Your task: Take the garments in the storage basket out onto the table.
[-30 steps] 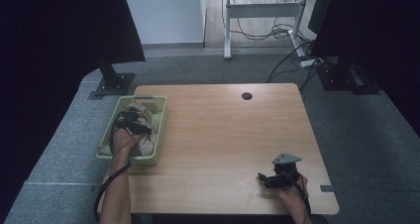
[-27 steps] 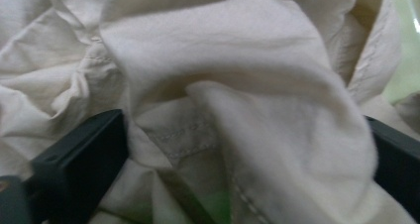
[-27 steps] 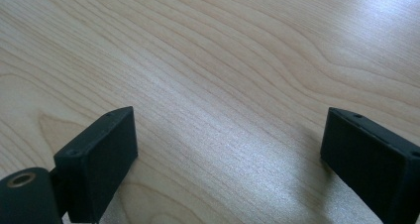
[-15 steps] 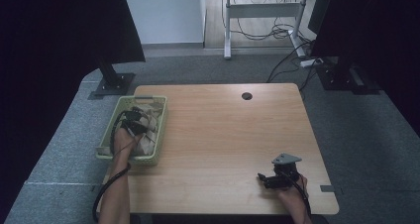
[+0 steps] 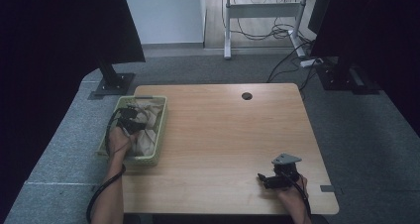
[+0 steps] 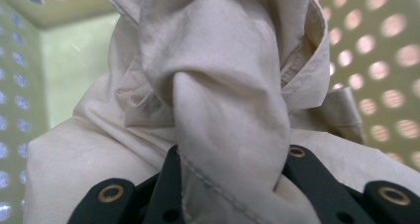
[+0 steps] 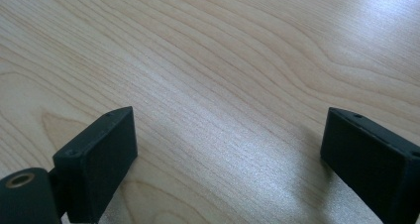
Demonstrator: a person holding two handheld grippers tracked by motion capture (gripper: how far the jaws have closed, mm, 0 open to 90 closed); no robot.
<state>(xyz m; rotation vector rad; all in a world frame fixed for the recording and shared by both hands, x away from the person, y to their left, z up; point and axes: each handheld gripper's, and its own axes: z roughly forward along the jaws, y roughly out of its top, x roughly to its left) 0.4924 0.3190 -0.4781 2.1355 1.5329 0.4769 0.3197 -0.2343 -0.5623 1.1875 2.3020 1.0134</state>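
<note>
A beige cloth (image 5: 147,135) lies bunched in a light green perforated basket (image 5: 160,131) at the table's left side. My left gripper (image 5: 130,122) reaches into the basket. Its jaws have just been closing, and in the left gripper view the gripper (image 6: 230,160) is shut on a twisted fold of the cloth (image 6: 223,75), which rises between the black jaws. The basket's holed wall (image 6: 381,60) stands behind it. Near the front right of the table (image 5: 223,130), my right gripper (image 5: 264,178) rests low and open. In the right gripper view the right gripper (image 7: 228,144) has bare wood between its jaws.
A round cable hole (image 5: 246,96) sits at the table's far edge. Dark screens on stands flank the table at back left (image 5: 111,80) and back right (image 5: 346,75). Grey carpet surrounds the table, with cables beyond it.
The left hand has shifted slightly inside the basket, with the cloth bunched at its gripper. The right gripper has not moved.
</note>
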